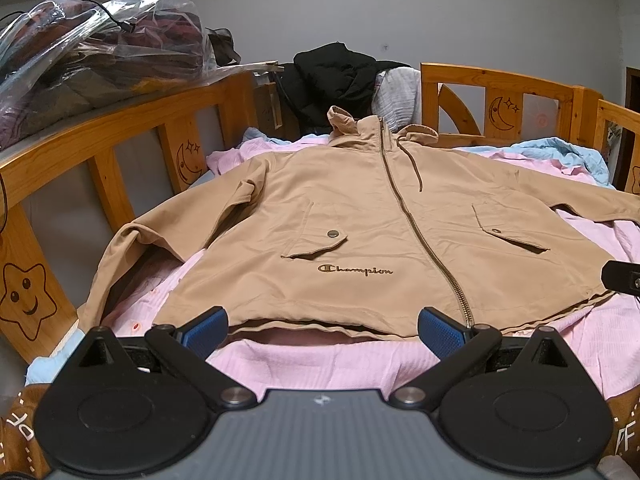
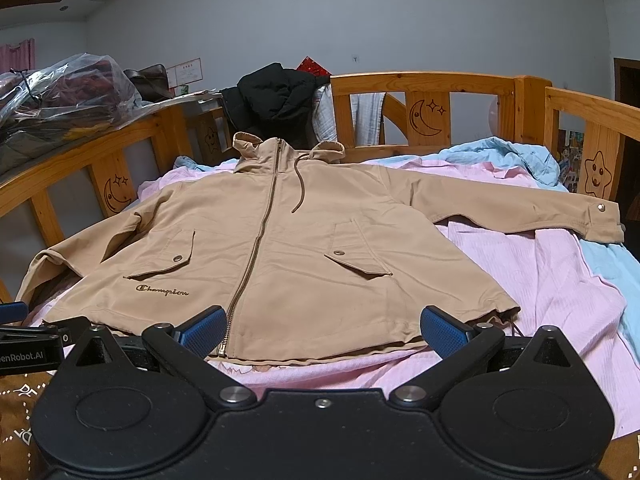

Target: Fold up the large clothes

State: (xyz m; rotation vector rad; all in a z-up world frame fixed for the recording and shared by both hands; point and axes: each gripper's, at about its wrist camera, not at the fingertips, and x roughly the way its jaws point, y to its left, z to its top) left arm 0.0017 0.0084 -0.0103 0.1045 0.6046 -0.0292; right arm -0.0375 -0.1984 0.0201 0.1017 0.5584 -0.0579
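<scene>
A tan hooded zip jacket (image 1: 360, 216) (image 2: 280, 248) lies spread face up on pink bedding, zipped, hood at the far end, sleeves out to both sides. My left gripper (image 1: 323, 326) hovers open at the near hem, left of the zipper's foot, nothing between its blue pads (image 1: 206, 326). My right gripper (image 2: 323, 326) also stands open at the hem, just right of the zipper end, with its blue pads (image 2: 442, 330) empty. The right gripper's tip (image 1: 622, 278) peeks in at the left wrist view's right edge; the left gripper's body (image 2: 24, 344) shows at the right wrist view's left edge.
Pink sheet (image 2: 540, 288) and light blue blanket (image 2: 520, 156) cover the bed. Wooden rails (image 1: 120, 148) (image 2: 440, 92) with moon and star carvings enclose it. Black clothing (image 1: 336, 72) (image 2: 272, 96) hangs on the far rail. A plastic bag of clothes (image 1: 80, 52) sits at left.
</scene>
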